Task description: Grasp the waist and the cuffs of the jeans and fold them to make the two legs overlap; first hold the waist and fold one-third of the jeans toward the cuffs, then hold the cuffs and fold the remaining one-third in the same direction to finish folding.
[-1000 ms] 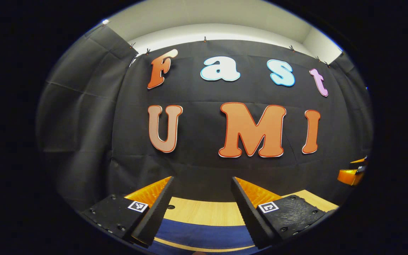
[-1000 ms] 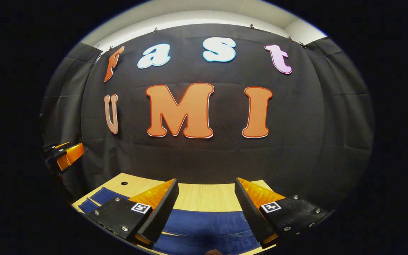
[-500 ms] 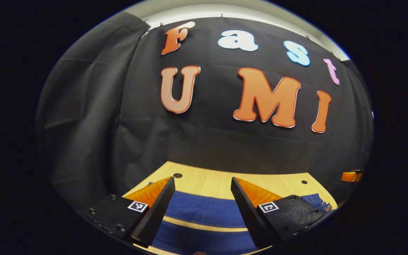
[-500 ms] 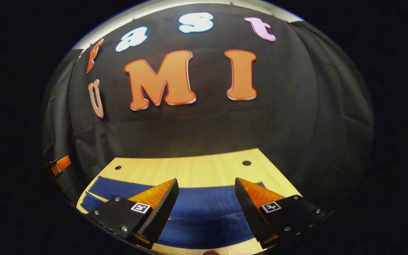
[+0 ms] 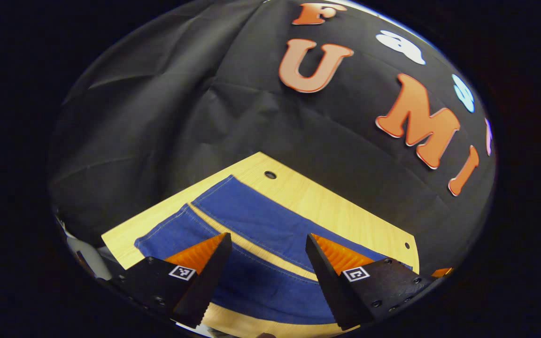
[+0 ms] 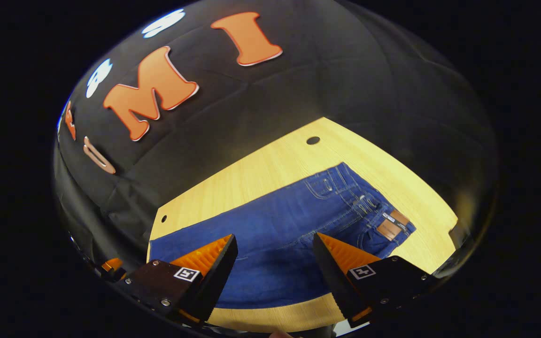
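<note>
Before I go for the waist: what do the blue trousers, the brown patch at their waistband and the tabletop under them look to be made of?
The blue jeans look like matte woven denim: pale contrast stitching along seams and pockets. The small brown waistband patch looks like leather or an imitation; too small to tell. The pale yellow table looks like smooth light wood or wood-grain laminate, with fine straight grain and round holes.

Light wood table point(image 6: 261, 173), holes near edge; blue jeans point(image 6: 280, 234) flat on it.

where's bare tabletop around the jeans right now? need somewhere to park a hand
Free: the wood strip between the jeans and the booth wall, with the table holes; a thinner strip along the near edge; a sliver between the two legs. Crowded: the middle, under denim, with both grippers' jaws open above it.
</note>
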Demonstrator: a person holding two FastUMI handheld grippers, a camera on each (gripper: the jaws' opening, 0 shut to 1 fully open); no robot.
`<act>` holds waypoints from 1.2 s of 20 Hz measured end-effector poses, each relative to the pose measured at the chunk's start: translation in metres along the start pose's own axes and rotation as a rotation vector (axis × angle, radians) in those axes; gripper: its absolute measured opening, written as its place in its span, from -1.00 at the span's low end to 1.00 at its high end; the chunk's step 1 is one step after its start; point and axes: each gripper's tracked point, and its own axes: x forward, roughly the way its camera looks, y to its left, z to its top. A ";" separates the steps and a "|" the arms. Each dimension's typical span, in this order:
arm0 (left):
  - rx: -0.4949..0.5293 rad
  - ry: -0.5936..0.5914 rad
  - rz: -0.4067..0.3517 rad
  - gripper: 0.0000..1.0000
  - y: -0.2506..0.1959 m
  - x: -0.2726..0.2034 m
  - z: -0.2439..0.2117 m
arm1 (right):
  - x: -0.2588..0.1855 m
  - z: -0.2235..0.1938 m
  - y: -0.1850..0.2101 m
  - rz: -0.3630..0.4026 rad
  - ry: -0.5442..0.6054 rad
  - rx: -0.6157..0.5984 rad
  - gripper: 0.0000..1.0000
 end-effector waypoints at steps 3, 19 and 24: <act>-0.115 0.066 0.038 0.95 0.031 0.005 -0.018 | 0.006 -0.015 -0.017 -0.018 0.060 0.061 0.99; -0.512 0.281 0.191 0.95 0.144 -0.003 -0.091 | 0.032 -0.079 -0.116 -0.109 0.344 0.316 0.95; -0.610 0.332 0.178 0.95 0.172 0.003 -0.103 | 0.039 -0.090 -0.126 -0.119 0.339 0.449 0.96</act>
